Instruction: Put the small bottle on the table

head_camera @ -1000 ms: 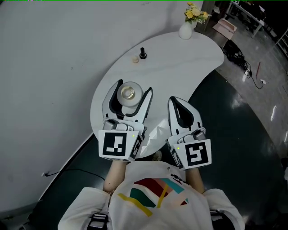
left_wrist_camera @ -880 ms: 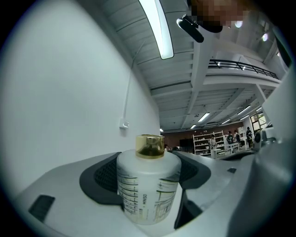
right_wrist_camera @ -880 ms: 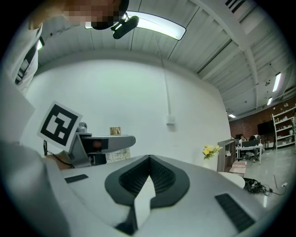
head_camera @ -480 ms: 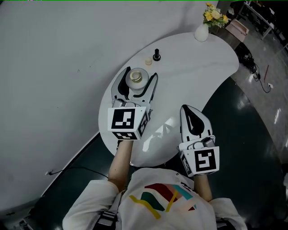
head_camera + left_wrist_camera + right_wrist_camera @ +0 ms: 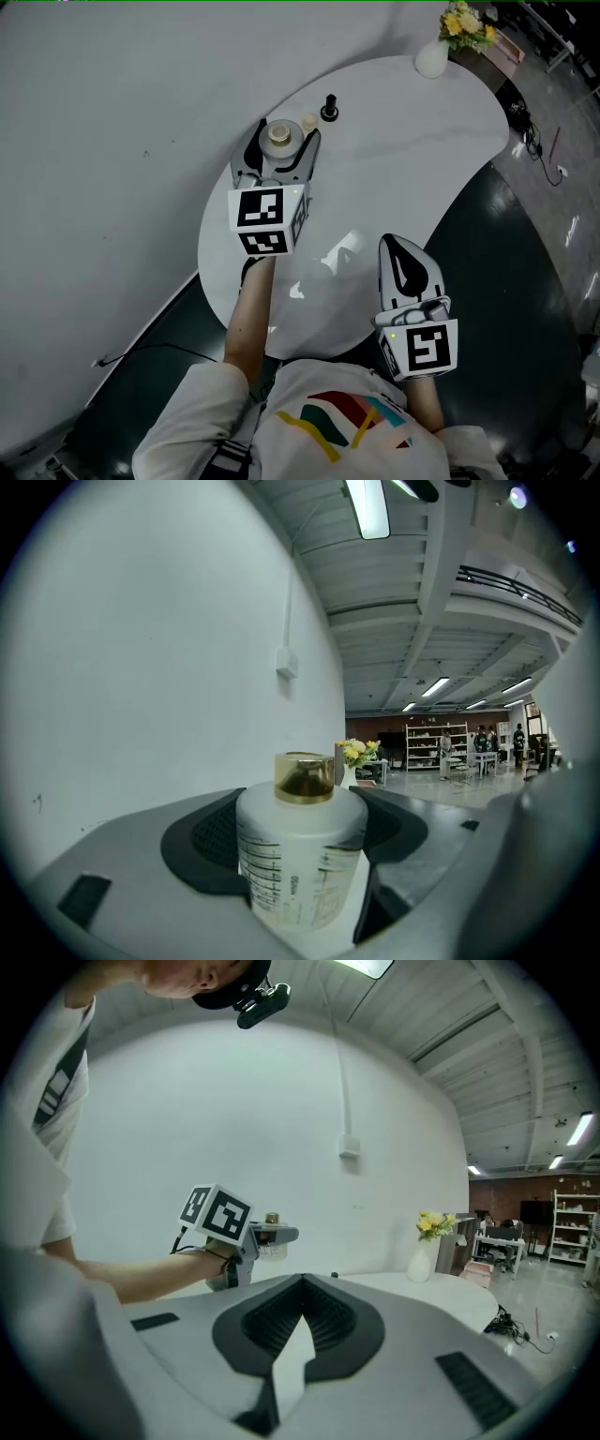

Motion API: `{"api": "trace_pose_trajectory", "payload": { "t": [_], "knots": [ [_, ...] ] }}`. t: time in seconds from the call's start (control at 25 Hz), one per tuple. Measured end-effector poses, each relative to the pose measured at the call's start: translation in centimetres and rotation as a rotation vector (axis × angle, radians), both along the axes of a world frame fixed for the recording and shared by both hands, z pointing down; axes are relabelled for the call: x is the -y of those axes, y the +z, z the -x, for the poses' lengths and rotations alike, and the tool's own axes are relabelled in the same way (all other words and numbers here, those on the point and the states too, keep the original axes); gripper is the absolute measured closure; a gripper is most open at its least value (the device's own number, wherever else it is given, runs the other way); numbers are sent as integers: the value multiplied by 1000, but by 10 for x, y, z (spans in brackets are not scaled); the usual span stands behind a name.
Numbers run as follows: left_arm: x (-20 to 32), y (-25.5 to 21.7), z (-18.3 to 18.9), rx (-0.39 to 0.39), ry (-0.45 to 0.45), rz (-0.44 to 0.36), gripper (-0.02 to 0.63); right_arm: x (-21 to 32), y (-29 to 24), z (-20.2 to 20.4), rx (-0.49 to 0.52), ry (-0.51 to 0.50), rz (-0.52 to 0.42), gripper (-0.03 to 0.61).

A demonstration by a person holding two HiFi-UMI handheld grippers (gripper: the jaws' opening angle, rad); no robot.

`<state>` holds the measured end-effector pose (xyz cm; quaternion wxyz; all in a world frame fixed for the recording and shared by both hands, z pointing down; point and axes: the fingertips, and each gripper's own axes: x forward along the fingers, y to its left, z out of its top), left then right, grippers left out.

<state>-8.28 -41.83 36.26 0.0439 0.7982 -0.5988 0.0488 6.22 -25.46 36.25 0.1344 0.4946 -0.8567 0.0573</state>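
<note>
Left gripper (image 5: 282, 141): arm stretched forward over the white table (image 5: 403, 159), jaws clamped on the upright small bottle (image 5: 300, 855). Right gripper (image 5: 400, 246): held near the body, jaws together, empty. Flower vase (image 5: 432, 62) at the table's far end, dark floor (image 5: 525, 281) beside it.

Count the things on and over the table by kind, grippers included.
grippers: 2, left gripper and right gripper
small bottle: 1
vase of yellow flowers: 1
small black object: 1
small beige object: 1
total: 6
</note>
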Motion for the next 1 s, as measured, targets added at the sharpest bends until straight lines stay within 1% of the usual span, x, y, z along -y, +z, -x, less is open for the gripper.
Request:
{"api": "trace_pose_trajectory", "payload": {
  "t": [0.28, 0.56, 0.8, 1.0],
  "knots": [
    [39, 47, 5, 6, -8, 66, 276, 12, 30, 8, -25, -9, 74, 568],
    [57, 93, 12, 11, -20, 138, 276, 20, 52, 21, -48, -35, 122, 568],
    [76, 125, 21, 6, -44, 174, 276, 27, 72, 14, -73, -17, 169, 568],
    [89, 150, 30, 15, -65, 207, 276, 33, 86, 10, -67, 3, 205, 568]
  ]
}}
